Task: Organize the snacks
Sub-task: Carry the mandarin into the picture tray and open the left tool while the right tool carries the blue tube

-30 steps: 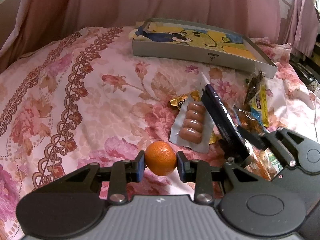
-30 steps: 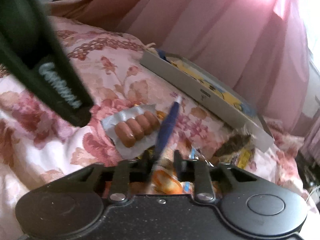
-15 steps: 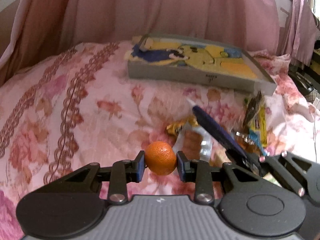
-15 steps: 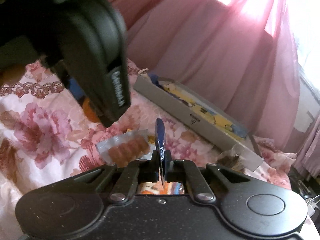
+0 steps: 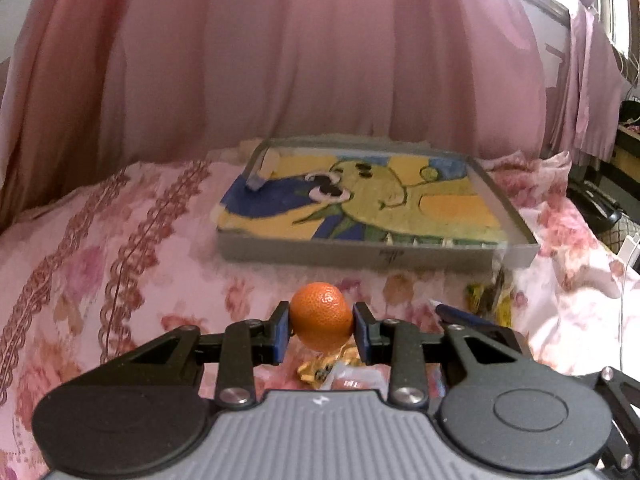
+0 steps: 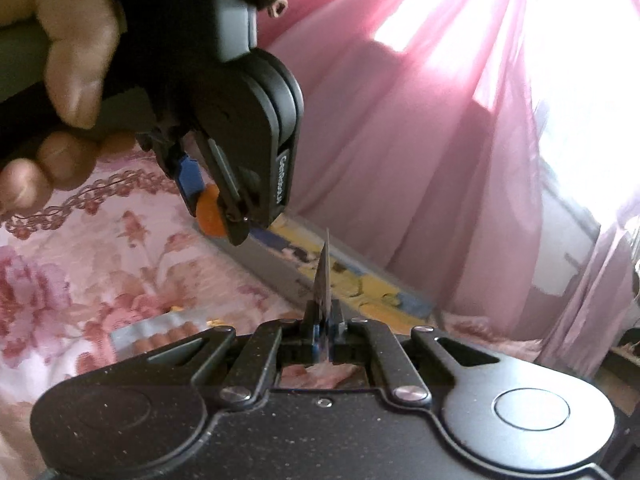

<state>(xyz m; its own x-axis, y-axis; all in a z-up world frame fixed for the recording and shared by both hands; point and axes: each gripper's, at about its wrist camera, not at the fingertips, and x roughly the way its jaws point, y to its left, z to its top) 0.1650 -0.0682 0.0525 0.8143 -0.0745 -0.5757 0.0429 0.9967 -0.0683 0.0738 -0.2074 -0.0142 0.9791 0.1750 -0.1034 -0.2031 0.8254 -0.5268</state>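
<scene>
The shallow cartoon-printed box [image 5: 360, 208] lies mid-frame on the floral bedspread [image 5: 120, 248]. At centre-bottom the left gripper [image 5: 321, 322] clamps a small orange [image 5: 321, 316] across its middle; it looks firm, round and prone to rolling. The right gripper [image 6: 325, 322] pinches a thin dark-blue packet [image 6: 323, 276] edge-on, probably light and floppy, its print unreadable. The sausage pack [image 6: 160, 338] is half hidden.
</scene>
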